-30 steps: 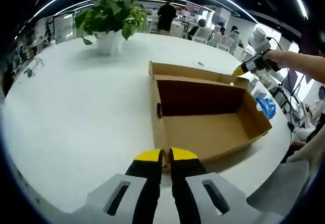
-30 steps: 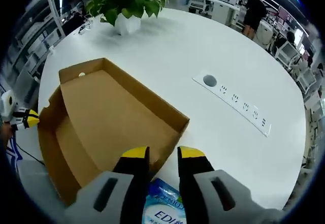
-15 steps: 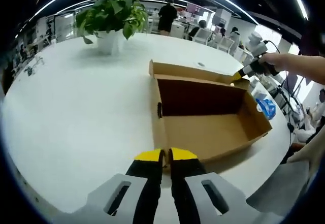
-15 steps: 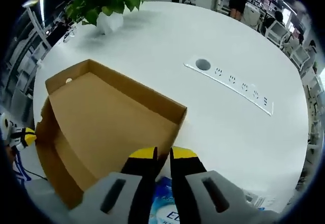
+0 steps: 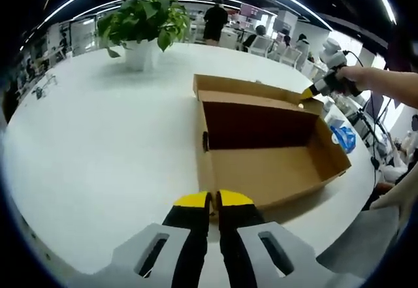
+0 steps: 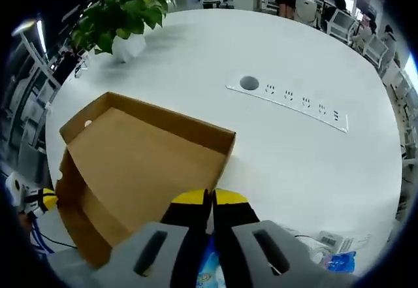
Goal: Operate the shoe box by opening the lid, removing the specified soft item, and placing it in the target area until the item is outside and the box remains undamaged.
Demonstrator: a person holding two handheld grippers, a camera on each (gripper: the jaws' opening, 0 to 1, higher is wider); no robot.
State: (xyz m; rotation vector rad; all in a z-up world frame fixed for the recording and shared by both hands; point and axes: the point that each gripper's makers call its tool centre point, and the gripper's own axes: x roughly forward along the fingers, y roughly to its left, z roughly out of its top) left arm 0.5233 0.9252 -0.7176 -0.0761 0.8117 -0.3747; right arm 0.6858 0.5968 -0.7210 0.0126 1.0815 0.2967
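Note:
The brown shoe box (image 5: 268, 164) lies open on the white table, its inside bare and its lid flap (image 6: 130, 164) folded out flat. My left gripper (image 5: 209, 200) is shut, pinching the box's near corner edge. It shows again as a yellow tip (image 6: 40, 200) at that corner. My right gripper (image 6: 209, 198) is shut with nothing between its tips, hanging over the box's far edge. A person's hand holds the right gripper (image 5: 312, 92) there. A blue-and-white soft packet (image 6: 208, 272) sits beneath its fingers, outside the box. A blue item (image 5: 343, 136) lies just past the box's right end.
A potted plant (image 5: 140, 23) stands at the far side of the table (image 5: 98, 138). A power strip (image 6: 287, 102) is set into the tabletop beyond the box. Cables and a white plug (image 6: 326, 241) lie near the table edge. People and chairs are in the background.
My right gripper's jaws have closed from open to shut, and its view has lifted back from the box and packet. The left gripper and the box have stayed put.

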